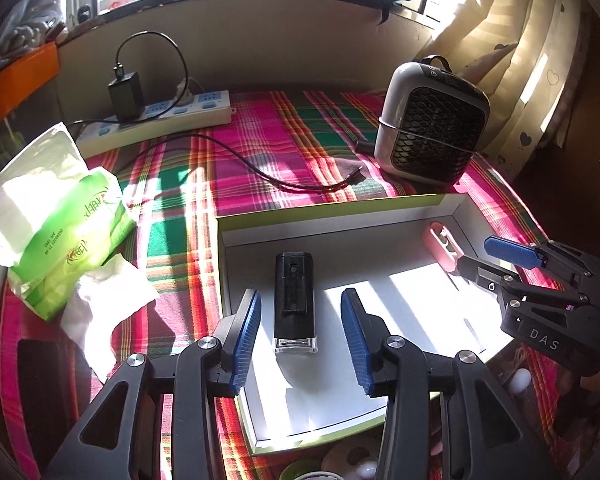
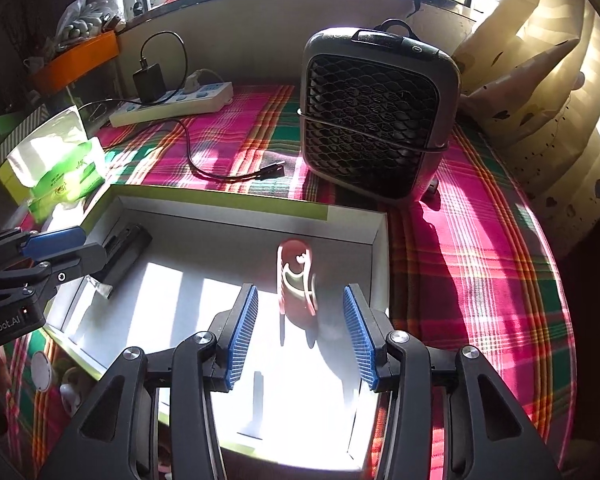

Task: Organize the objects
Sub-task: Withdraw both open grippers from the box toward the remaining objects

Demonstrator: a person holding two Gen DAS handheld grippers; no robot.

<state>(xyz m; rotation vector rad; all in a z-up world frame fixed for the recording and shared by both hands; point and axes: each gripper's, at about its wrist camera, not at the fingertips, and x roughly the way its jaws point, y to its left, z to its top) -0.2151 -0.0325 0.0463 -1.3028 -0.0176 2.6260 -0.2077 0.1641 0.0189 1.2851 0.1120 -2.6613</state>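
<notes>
**Both jaws free above the box, two things laid inside**

Sunlit plaid cloth (image 1: 292, 136) covers the counter below the window, and a white box (image 1: 340, 216) fills the lower middle of both views. The left gripper (image 1: 300, 340) has released jaws with the black device (image 1: 294, 296) lying flat between them, untouched. The right gripper (image 2: 300, 340) is also released; the pink clipper (image 2: 296, 288) rests beyond its pads, near the right wall.

Risks, as I judge: a pad may catch a box wall and drag the light box, and the two grippers are near each other inside it. Open room lies upward; the fan (image 2: 376, 120) and cable (image 1: 260, 168) crowd the upper side, the tissue pack (image 1: 60, 232) the left.
</notes>
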